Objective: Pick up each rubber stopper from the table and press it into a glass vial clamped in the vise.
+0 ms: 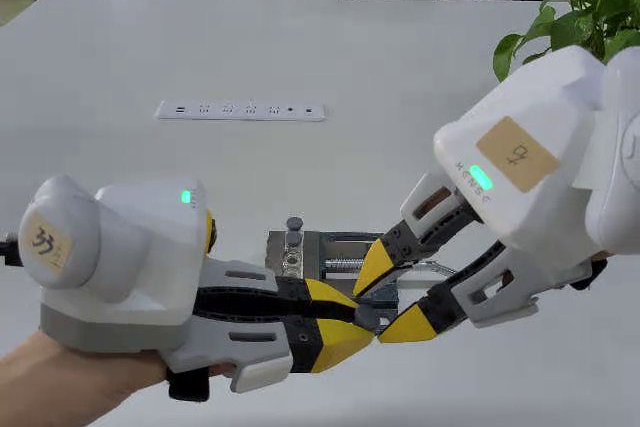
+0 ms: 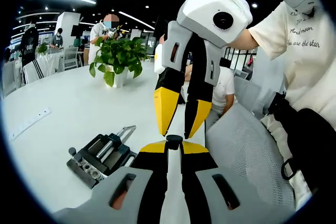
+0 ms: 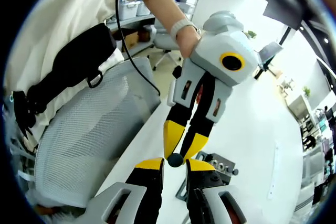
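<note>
A dark rubber stopper (image 1: pixel 366 315) (image 2: pixel 174 140) (image 3: pixel 175 159) is pinched between the yellow tips of my left gripper (image 1: pixel 350 319) (image 2: pixel 174 146), which is shut on it. My right gripper (image 1: pixel 369 315) (image 3: pixel 175 164) meets it tip to tip, open, with its jaws spread on either side of the stopper. Both hover above the table's near edge, just in front of the small vise (image 1: pixel 312 252) (image 2: pixel 102 156) (image 3: pixel 211 165). The vise holds glass vials, and one vial (image 1: pixel 294 237) carries a dark stopper on top.
A white power strip (image 1: pixel 240 110) lies mid-table. A potted plant (image 1: pixel 580 7) (image 2: pixel 118 56) stands at the far right. A grey mesh chair (image 2: pixel 247 150) (image 3: pixel 89 129) sits right behind the near table edge. People sit and stand in the background.
</note>
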A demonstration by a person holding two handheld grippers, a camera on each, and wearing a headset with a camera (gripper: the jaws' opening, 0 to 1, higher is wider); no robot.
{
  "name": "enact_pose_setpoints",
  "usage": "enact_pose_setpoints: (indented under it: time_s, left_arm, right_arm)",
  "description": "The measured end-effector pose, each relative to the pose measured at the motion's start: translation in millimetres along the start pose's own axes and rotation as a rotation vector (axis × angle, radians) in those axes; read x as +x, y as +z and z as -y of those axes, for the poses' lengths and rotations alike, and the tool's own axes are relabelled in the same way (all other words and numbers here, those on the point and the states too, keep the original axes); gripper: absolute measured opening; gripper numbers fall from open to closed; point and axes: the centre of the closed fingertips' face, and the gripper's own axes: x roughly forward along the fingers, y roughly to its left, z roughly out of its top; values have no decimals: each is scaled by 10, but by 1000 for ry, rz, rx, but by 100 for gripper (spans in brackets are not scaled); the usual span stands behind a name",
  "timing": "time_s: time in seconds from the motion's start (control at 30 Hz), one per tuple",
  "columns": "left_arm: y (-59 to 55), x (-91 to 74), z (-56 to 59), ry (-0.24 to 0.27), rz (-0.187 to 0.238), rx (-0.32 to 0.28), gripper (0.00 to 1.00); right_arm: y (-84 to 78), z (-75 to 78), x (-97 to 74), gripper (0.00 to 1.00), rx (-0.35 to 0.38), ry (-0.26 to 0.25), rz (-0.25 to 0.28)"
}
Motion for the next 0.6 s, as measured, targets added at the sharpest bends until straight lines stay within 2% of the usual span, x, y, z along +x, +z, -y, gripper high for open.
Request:
enact_pose_setpoints:
  time_s: [0.33, 0.6]
  left_arm:
    - [-10, 16, 22, -11, -5, -5, 4]
    - [-47, 45, 58, -24, -24, -1, 4]
  right_arm:
    - [-41, -32, 20, 10, -1, 25, -12]
    - [-59, -68, 55, 8, -2, 46, -20]
